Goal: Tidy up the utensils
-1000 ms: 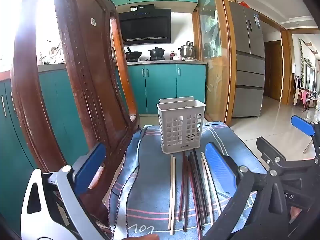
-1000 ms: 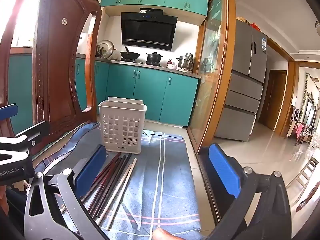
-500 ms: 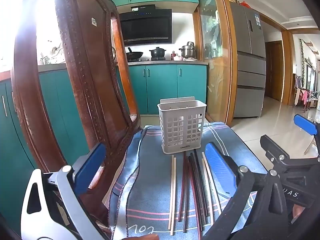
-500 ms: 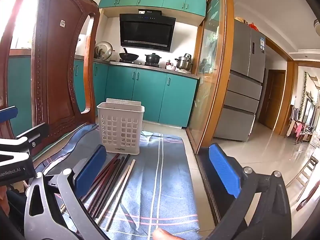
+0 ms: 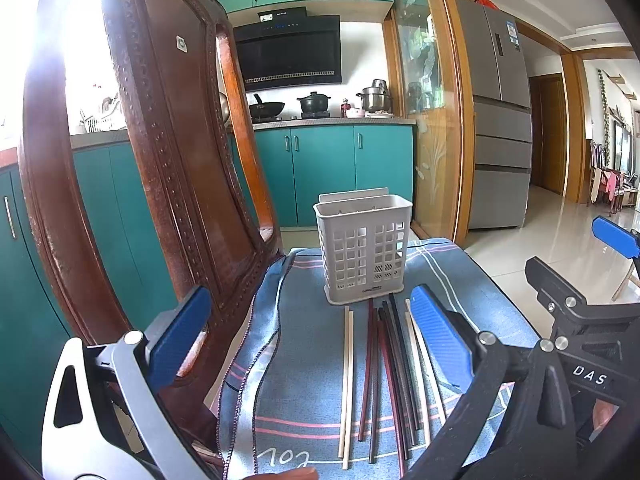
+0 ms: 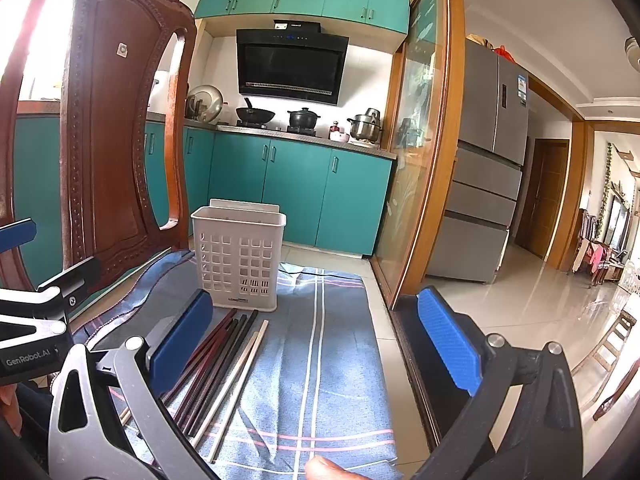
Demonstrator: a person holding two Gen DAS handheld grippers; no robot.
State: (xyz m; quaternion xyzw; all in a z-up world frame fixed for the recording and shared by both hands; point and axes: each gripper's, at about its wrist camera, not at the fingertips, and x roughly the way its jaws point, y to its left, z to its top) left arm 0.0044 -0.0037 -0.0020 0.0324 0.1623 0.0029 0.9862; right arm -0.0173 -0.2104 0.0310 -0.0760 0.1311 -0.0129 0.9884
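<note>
Both the left tool (image 5: 308, 344) and right tool (image 6: 316, 344) hover spread and empty over the chopsticks (image 5: 384, 372) lying on the cloth-covered table (image 5: 304, 400) near the white basket (image 5: 365, 254); thin, stiff and likely slippery, they want a mid-length pinch

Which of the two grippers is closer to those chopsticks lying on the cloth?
Left, by my estimate. The left gripper hangs open directly over the chopsticks, which run between its fingers. The right gripper is also open but offset to their right, over bare cloth.

White holder (image 5: 366, 249), blue striped cloth (image 5: 304, 400), seemingly dark-red chopsticks (image 5: 376, 368)
</note>
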